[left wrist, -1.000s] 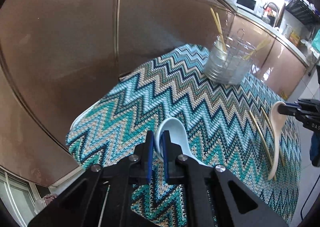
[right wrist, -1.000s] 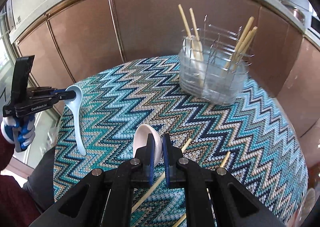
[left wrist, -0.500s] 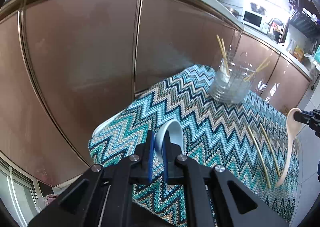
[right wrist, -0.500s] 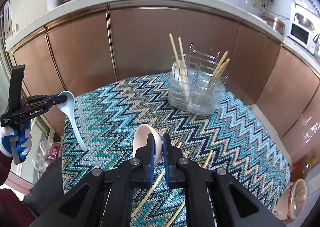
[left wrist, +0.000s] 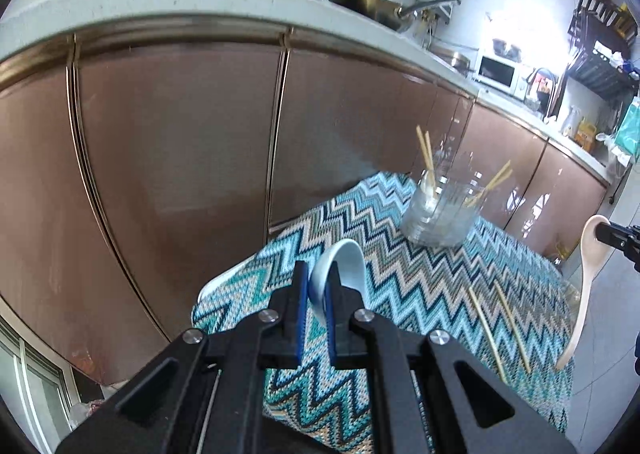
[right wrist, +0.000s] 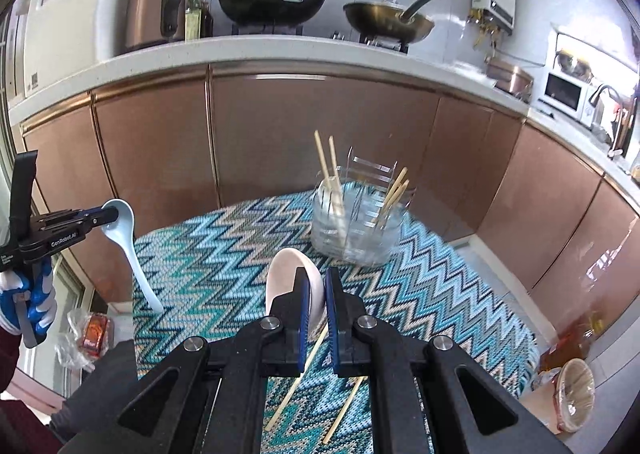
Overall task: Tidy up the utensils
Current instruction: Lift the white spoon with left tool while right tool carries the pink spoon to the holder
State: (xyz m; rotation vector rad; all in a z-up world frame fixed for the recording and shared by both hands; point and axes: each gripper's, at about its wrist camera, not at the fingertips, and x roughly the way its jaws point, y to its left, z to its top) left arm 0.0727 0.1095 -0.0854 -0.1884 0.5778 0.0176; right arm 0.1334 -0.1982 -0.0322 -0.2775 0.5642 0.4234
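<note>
My left gripper is shut on the rim of a light blue spoon, held above the zigzag tablecloth. The right wrist view shows this gripper at the left, the blue spoon hanging handle-down. My right gripper is shut on a cream spoon, also lifted. In the left wrist view the cream spoon hangs at the far right. A clear utensil holder with several chopsticks stands at the back of the table. Two loose chopsticks lie on the cloth.
Copper cabinet doors stand right behind the table, under a white counter with pans and a microwave. A plastic bag lies on the floor at the left. A bottle and a round lid sit at the right.
Both grippers have risen with their spoons, which now hang clear of the cloth. Both views have tilted up, so the counter and pans show. The holder looks farther away.
</note>
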